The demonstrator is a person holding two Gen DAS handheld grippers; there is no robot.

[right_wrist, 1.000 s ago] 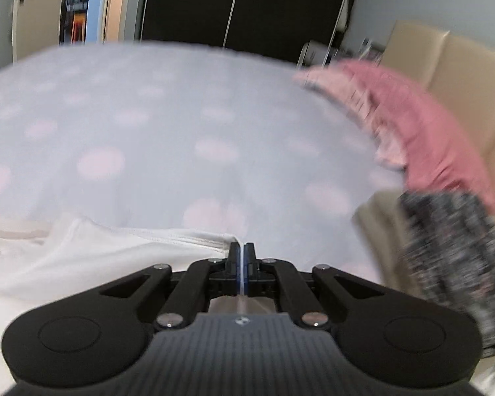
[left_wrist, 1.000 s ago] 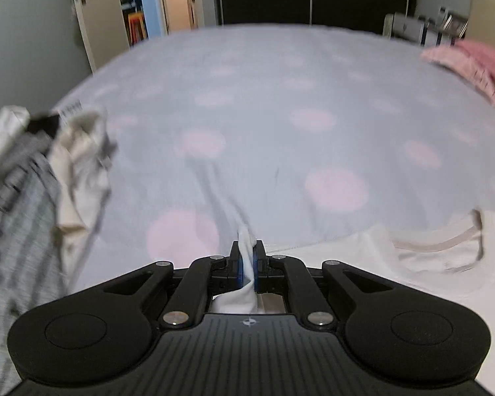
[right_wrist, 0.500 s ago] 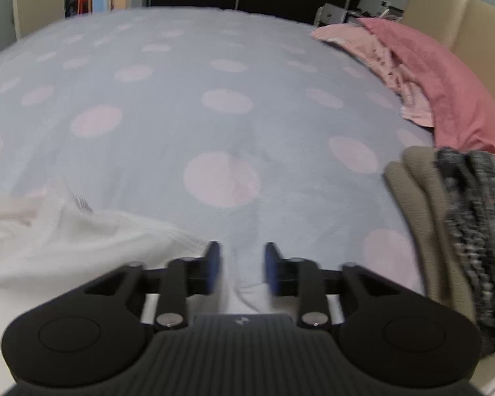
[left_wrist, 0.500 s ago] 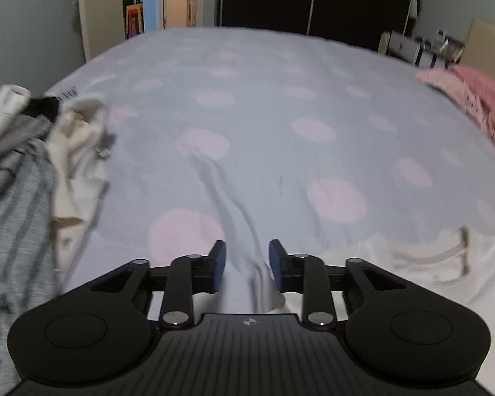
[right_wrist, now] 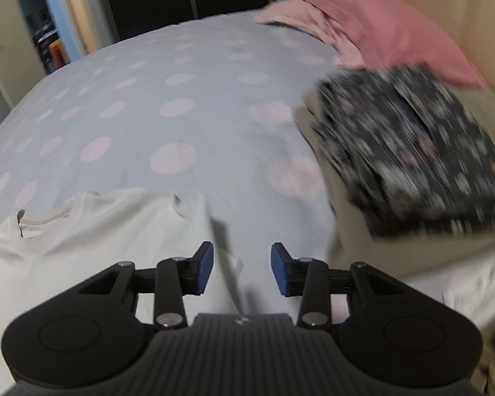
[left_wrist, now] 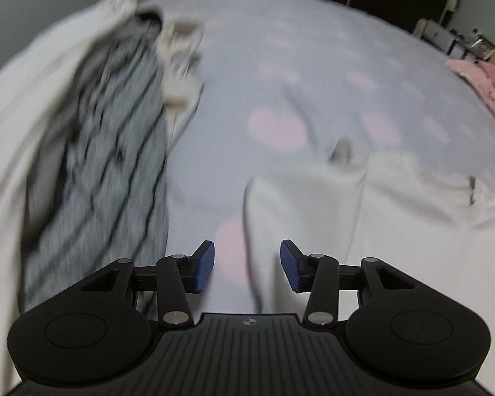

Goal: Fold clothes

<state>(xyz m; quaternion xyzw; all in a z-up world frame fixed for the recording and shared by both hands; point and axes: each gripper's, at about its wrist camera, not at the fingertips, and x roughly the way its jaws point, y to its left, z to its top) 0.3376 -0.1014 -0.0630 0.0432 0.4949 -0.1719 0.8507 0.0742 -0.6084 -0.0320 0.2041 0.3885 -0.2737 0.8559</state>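
Note:
A white T-shirt (left_wrist: pixel 396 198) lies flat on the grey bedspread with pink dots (left_wrist: pixel 313 66). In the left wrist view its sleeve (left_wrist: pixel 300 204) stretches away just ahead of my left gripper (left_wrist: pixel 247 266), whose jaws are opening with nothing pressed between the blue pads. In the right wrist view the same white T-shirt (right_wrist: pixel 92 231) lies left of and under my right gripper (right_wrist: pixel 242 269). Its jaws are also opening, and the shirt's other sleeve edge (right_wrist: pixel 227 264) lies loose below the gap.
A heap of grey striped and cream clothes (left_wrist: pixel 92 138) lies to the left. A dark floral garment on beige cloth (right_wrist: pixel 412 151) sits to the right, with pink clothes (right_wrist: pixel 373 23) behind it. Doors and dark wardrobes stand beyond the bed.
Both grippers were shut on the white T-shirt's sleeves, then let go and opened. Both pulled back and swung outward, the left toward the striped heap, the right toward the floral garment.

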